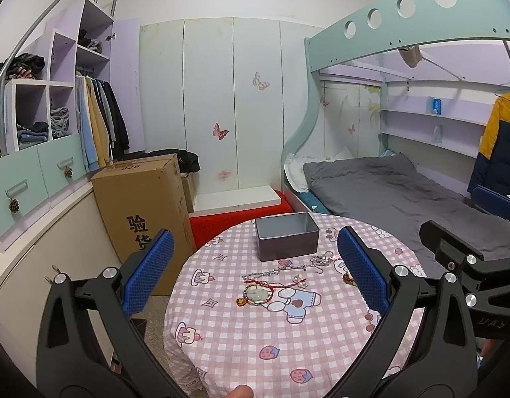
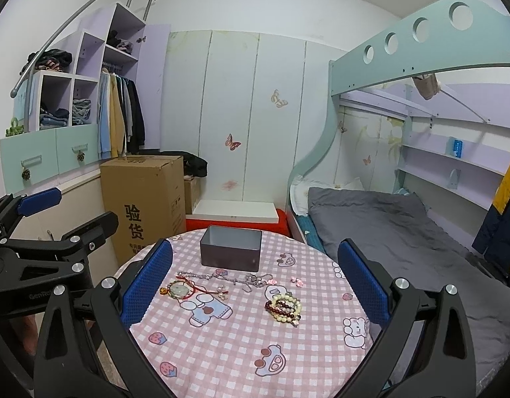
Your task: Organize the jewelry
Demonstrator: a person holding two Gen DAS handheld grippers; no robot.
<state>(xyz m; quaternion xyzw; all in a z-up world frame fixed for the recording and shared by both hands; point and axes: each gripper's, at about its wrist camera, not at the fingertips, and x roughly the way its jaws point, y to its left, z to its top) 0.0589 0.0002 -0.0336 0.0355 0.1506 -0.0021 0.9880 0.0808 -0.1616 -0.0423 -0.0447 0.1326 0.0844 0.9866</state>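
A grey metal box (image 1: 287, 236) (image 2: 231, 248) stands open and empty at the far side of a round table with a pink checked cloth (image 1: 288, 325) (image 2: 241, 338). Jewelry lies in front of it: a red-cord jade pendant (image 1: 257, 293) (image 2: 179, 289), silver chains (image 1: 316, 261) (image 2: 251, 278), small pearl earrings (image 1: 300, 280) (image 2: 221, 291), pink clips (image 2: 296, 281) and beaded bracelets (image 2: 284, 306). My left gripper (image 1: 255, 267) is open above the table's near-left part, nothing between its blue pads. My right gripper (image 2: 255, 277) is open too, above the near side, holding nothing.
A tall cardboard box (image 1: 145, 205) (image 2: 143, 205) stands left of the table. A red bench with a white board (image 1: 241, 214) (image 2: 235, 215) is behind it. A bunk bed with grey bedding (image 1: 404, 195) (image 2: 387, 232) runs along the right. Wardrobe shelves (image 1: 56, 116) fill the left wall.
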